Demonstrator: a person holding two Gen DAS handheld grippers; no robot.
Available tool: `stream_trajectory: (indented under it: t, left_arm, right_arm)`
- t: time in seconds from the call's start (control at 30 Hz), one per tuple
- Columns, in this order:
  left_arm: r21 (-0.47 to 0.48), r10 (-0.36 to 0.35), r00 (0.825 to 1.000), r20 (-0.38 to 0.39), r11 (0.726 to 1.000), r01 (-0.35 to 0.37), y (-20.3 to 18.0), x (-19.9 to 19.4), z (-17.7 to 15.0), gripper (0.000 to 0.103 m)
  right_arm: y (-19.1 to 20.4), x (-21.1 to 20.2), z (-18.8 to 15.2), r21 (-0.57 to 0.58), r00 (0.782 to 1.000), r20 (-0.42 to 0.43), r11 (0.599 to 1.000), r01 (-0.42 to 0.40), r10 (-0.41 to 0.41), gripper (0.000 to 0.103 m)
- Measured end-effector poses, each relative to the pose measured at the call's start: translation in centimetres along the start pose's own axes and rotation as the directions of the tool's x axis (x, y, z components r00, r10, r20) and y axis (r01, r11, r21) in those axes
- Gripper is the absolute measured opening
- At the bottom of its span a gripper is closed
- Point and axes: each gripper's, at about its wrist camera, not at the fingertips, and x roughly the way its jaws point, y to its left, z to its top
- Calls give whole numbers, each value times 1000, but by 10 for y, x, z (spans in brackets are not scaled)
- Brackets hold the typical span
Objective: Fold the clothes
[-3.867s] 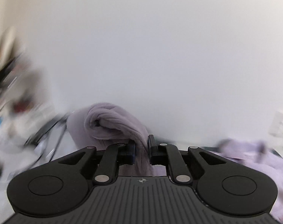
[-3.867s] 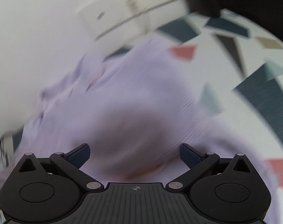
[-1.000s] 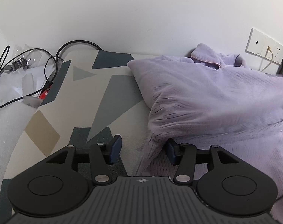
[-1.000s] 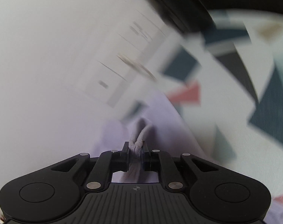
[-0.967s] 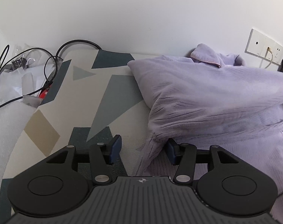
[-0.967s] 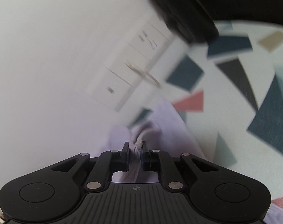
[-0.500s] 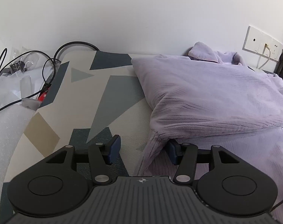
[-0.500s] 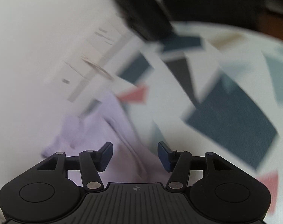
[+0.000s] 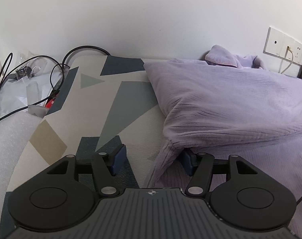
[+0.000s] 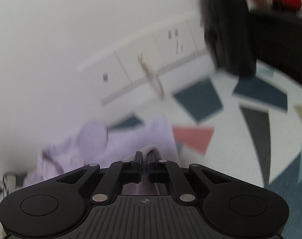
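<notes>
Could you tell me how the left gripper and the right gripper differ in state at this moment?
The left gripper has its jaws apart and opening, while the right gripper is shut. The left one's pads press on nothing, with an edge of the lilac garment lying loose between them; the right one pinches a fold of that garment. The left view is sharp, the right blurred. Both are the same black model with blue pads.

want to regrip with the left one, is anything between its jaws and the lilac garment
Nothing visible. The left gripper is opening, astride the edge of the lilac garment, with a fold between its jaws. The cables lie far off by the wall.
</notes>
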Motion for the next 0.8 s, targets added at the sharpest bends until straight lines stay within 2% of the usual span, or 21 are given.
stream_trajectory:
  t: [0.13,0.2,0.23,0.27,0.3,0.33,0.37,0.4,0.43,0.47,0.53,0.63,0.7,0.8]
  left_arm:
    - [-15,12,1000,0,1000,-12,1,0,0,67]
    - [-11,37,999,-12,999,-37,-1,0,2,74]
    - [-8,53,998,-24,999,-53,-2,0,3,85]
    - [-3,71,997,-44,997,-71,-3,1,4,90]
    - [2,72,996,-60,997,-72,-4,0,5,90]
    - [5,55,996,-73,998,-55,-5,-2,5,90]
    - [11,35,996,-88,999,-34,-7,-4,4,91]
    - [21,12,995,-104,1000,-10,-9,-8,4,91]
    - [33,-5,993,-119,999,9,-12,-13,2,93]
    - [50,-16,991,-132,999,23,-17,-18,-2,94]
    - [77,-37,987,-158,996,50,-25,-29,-9,95]
    - [81,-68,980,-187,993,85,-37,-48,-26,99]
    - [76,-90,973,-211,991,108,-43,-58,-39,100]
    - [95,-70,974,-215,991,92,-52,-73,-60,102]
  right_arm:
    - [-8,31,-4,-29,998,-49,999,43,-44,4]
    - [-6,41,-12,-66,995,-65,996,66,-70,5]
    - [-4,40,-15,-75,995,-60,994,76,-80,6]
    - [-3,37,-16,-69,995,-57,994,81,-85,9]
    - [-2,32,-17,-46,995,-57,996,80,-82,18]
    - [-1,26,-17,-20,995,-58,997,76,-77,38]
    - [1,18,-16,-3,995,-53,996,84,-84,51]
    - [3,7,-17,11,995,-33,995,97,-97,72]
    - [3,-6,-18,23,995,-7,995,102,-102,81]
    - [2,-19,-22,32,995,8,995,99,-99,82]
    - [-1,-45,-30,43,995,20,995,92,-93,94]
    - [-10,-84,-55,61,993,20,992,114,-116,102]
    - [-18,-108,-76,75,989,7,987,145,-146,102]
    - [-28,-136,-111,52,974,-44,974,222,-220,102]
